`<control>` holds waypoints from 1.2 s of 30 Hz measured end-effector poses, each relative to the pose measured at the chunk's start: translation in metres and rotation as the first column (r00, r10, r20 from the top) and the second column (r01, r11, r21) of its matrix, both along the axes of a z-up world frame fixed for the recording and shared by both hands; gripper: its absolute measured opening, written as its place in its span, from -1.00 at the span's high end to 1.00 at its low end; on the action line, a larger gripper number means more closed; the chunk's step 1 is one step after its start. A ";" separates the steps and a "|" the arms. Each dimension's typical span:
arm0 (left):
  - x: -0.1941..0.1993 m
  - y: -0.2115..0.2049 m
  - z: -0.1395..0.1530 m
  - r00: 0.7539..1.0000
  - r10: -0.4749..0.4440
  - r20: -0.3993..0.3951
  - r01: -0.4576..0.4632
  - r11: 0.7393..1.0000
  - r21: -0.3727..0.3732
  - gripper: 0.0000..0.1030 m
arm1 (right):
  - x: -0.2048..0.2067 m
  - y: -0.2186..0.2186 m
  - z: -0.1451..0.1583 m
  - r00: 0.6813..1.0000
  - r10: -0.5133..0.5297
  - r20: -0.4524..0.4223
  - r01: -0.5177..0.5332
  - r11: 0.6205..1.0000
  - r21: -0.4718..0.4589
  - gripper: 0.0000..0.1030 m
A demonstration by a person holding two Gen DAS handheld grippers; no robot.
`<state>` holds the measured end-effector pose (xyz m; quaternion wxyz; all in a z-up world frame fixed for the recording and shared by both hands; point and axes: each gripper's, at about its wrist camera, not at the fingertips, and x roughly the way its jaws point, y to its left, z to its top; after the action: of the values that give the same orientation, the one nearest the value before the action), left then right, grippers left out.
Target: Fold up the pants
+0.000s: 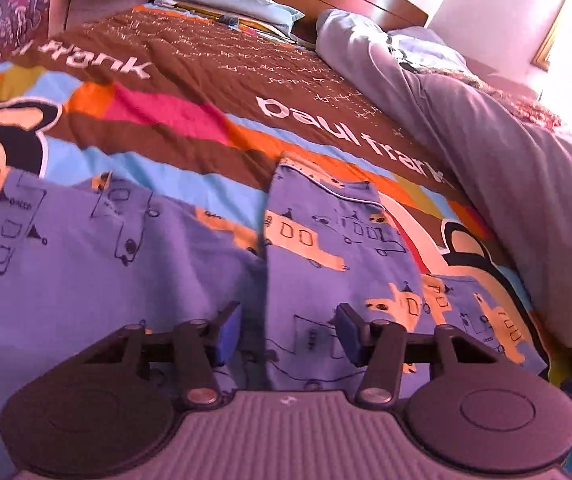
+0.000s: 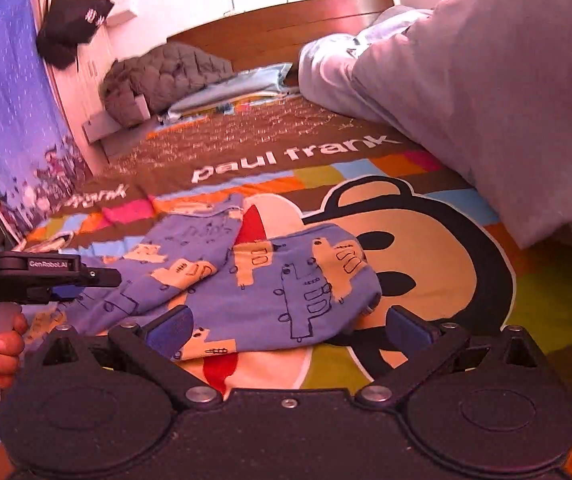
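Bed: your work surface is the patterned bedspread (image 2: 426,240); a grey duvet (image 2: 506,100) is heaped along its right edge and the wooden headboard (image 2: 286,24) closes the far end.

Pants: the blue printed pants (image 2: 246,280) lie on the near part of the bed, between the near edge and the middle, well short of the headboard. They look rumpled and part-doubled, not yet a tidy fold.

Long axis: in the left wrist view the legs run away from you toward the headboard, one cuff (image 1: 318,176) lying out on the brown stripe.

Left gripper: your left gripper (image 1: 286,336) sits low over the cloth, jaws parted at a moderate gap with fabric under and between them, gripping nothing that you can see.

Right gripper: your right gripper (image 2: 290,330) is spread wide, the bunched near end of the pants just ahead and partly between its pads, not pinched.

Nearer hand: both are on the near end; the left is more squarely over the legs, the right at the rounded right-hand bunch.

Coming move: likely you'll close on this near end and carry it along the legs toward the cuffs.
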<state>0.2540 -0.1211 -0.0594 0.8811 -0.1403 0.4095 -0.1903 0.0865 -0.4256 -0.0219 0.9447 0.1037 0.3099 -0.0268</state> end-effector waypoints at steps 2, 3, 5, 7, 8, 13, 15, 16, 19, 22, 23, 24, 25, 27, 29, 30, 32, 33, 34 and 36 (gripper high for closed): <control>-0.001 0.008 -0.005 1.000 -0.016 0.020 0.017 0.999 -0.039 -0.04 | 0.012 -0.001 0.002 1.000 0.006 -0.025 -0.007 1.000 -0.028 -0.98; -0.002 0.011 -0.008 0.999 -0.020 0.029 0.022 0.998 -0.057 -0.03 | 0.021 -0.001 0.005 0.999 0.021 -0.038 -0.024 0.998 -0.055 -0.98; -0.006 0.016 -0.013 0.998 -0.015 0.059 0.020 0.996 -0.081 0.06 | 0.044 0.002 0.015 0.997 0.055 -0.051 -0.061 0.992 -0.108 -0.98; -0.006 0.017 -0.014 0.998 0.003 0.055 0.002 0.996 -0.090 0.13 | 0.077 0.008 0.029 0.992 0.109 -0.061 -0.115 0.987 -0.112 -0.98; -0.005 0.016 -0.012 0.999 0.007 0.050 -0.002 0.996 -0.093 0.14 | 0.100 0.014 0.036 0.985 0.152 -0.081 -0.160 0.982 -0.098 -0.98; -0.001 0.025 -0.014 0.999 0.050 0.010 -0.048 0.991 -0.122 0.54 | 0.214 0.066 0.048 0.933 0.309 -0.186 -0.333 0.935 -0.120 -0.73; 0.002 0.031 -0.017 0.998 0.066 -0.022 -0.069 0.984 -0.164 0.64 | 0.254 0.089 0.045 0.907 0.335 -0.255 -0.366 0.926 -0.087 -0.64; 0.004 0.035 -0.018 0.997 0.070 -0.038 -0.076 0.980 -0.184 0.67 | 0.272 0.100 0.043 0.894 0.337 -0.294 -0.369 0.928 -0.057 -0.55; 0.011 0.047 -0.023 0.993 0.073 -0.096 -0.095 0.962 -0.257 0.73 | 0.311 0.132 0.028 0.868 0.310 -0.388 -0.342 0.940 -0.014 -0.38; 0.017 0.058 -0.029 0.986 0.079 -0.150 -0.125 0.936 -0.330 0.81 | 0.331 0.164 0.008 0.865 0.273 -0.420 -0.366 0.917 -0.157 -0.26; 0.019 0.061 -0.031 0.983 0.079 -0.165 -0.133 0.928 -0.349 0.82 | 0.338 0.173 0.001 0.865 0.252 -0.433 -0.370 0.904 -0.214 -0.18; 0.020 0.063 -0.033 0.982 0.080 -0.173 -0.139 0.921 -0.363 0.83 | 0.343 0.177 -0.004 0.868 0.229 -0.440 -0.361 0.900 -0.243 -0.06; 0.021 0.064 -0.034 0.980 0.081 -0.180 -0.144 0.917 -0.372 0.84 | 0.347 0.177 -0.007 0.872 0.209 -0.442 -0.343 0.906 -0.247 -0.04; 0.022 0.063 -0.034 0.981 0.080 -0.178 -0.142 0.917 -0.372 0.85 | 0.356 0.173 -0.013 0.878 0.165 -0.449 -0.288 0.932 -0.219 -0.04; 0.022 0.060 -0.033 0.984 0.078 -0.160 -0.131 0.926 -0.354 0.90 | 0.362 0.171 -0.023 0.866 0.130 -0.482 -0.259 0.943 -0.211 0.16; 0.021 0.059 -0.032 0.986 0.075 -0.147 -0.122 0.931 -0.345 0.96 | 0.363 0.170 -0.026 0.862 0.126 -0.491 -0.256 0.944 -0.207 0.37; 0.020 0.056 -0.030 0.990 0.074 -0.123 -0.111 0.936 -0.333 1.00 | 0.357 0.170 -0.029 0.869 0.144 -0.474 -0.272 0.938 -0.214 0.58; 0.019 0.055 -0.029 0.991 0.074 -0.114 -0.109 0.935 -0.336 1.00 | 0.353 0.169 -0.029 0.875 0.164 -0.456 -0.289 0.932 -0.219 0.86; 0.018 0.055 -0.029 0.992 0.073 -0.107 -0.106 0.934 -0.342 1.00 | 0.349 0.168 -0.028 0.881 0.171 -0.441 -0.293 0.929 -0.224 0.89; 0.016 0.055 -0.027 0.993 0.077 -0.092 -0.105 0.929 -0.356 1.00 | 0.342 0.164 -0.021 0.895 0.178 -0.410 -0.285 0.934 -0.215 0.91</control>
<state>0.2703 -0.0665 -0.0863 0.8322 -0.3254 0.3939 -0.2156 0.4288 -0.2621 -0.0433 0.8672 -0.0709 0.4922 0.0253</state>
